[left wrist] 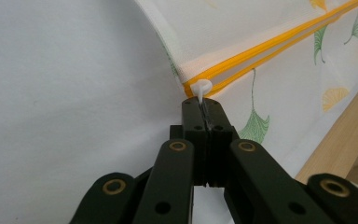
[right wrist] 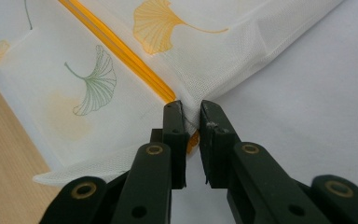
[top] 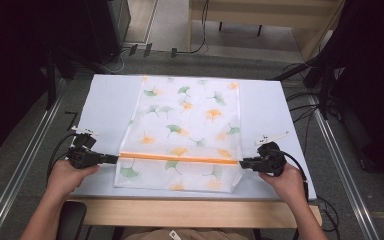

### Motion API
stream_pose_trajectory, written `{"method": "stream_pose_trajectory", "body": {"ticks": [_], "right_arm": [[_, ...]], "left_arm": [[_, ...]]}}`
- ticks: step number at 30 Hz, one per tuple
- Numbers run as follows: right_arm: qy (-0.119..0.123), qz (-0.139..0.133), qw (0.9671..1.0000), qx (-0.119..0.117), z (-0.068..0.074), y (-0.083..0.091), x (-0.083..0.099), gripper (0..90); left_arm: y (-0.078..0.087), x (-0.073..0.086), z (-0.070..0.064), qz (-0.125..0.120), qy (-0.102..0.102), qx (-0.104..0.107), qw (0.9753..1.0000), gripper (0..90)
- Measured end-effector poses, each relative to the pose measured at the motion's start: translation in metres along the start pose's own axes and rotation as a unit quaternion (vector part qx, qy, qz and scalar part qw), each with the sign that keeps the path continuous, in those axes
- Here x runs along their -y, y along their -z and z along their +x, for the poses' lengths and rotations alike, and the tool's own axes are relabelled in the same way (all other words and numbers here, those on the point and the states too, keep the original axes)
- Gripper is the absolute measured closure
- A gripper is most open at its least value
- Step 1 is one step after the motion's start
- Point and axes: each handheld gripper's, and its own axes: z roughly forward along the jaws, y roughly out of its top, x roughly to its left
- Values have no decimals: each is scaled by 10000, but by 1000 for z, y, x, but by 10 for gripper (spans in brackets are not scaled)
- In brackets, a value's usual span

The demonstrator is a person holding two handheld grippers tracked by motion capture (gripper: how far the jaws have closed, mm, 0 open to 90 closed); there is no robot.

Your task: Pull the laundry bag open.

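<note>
A white mesh bag (top: 185, 132) printed with green and orange ginkgo leaves lies flat on the pale blue table cover (top: 107, 100), reaching from the far edge of the cover almost to its near edge. An orange zipper (top: 180, 158) runs straight across the bag near its near end, from one side to the other. At the zipper's left end sits a small white zipper pull (left wrist: 200, 88); the left gripper (left wrist: 204, 109) has its two black jaws pressed together on that pull, with the tab pinched between their tips. At the opposite end of the zipper, the right gripper (right wrist: 191, 114) meets the bag's corner, where the mesh and the orange zipper end sit in the narrow gap between its jaws; the jaws stand a little apart, and whether they truly pinch the fabric cannot be told. Each gripper is held by a hand (top: 70, 177) at the near side of the table, whose wooden edge (top: 195, 212) shows below the cover.
</note>
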Motion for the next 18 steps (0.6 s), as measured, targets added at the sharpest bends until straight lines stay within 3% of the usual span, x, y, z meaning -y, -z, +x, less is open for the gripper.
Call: {"method": "stream_pose_trajectory", "body": {"ticks": [11, 18], "right_arm": [[-134, -78, 9997, 183, -16, 1, 5, 809], [-189, -91, 9991, 367, -19, 1, 6, 807]], "left_arm": [[-11, -1, -8, 212, -128, 123, 9996, 900], [-13, -2, -10, 180, -132, 121, 9997, 900]]}}
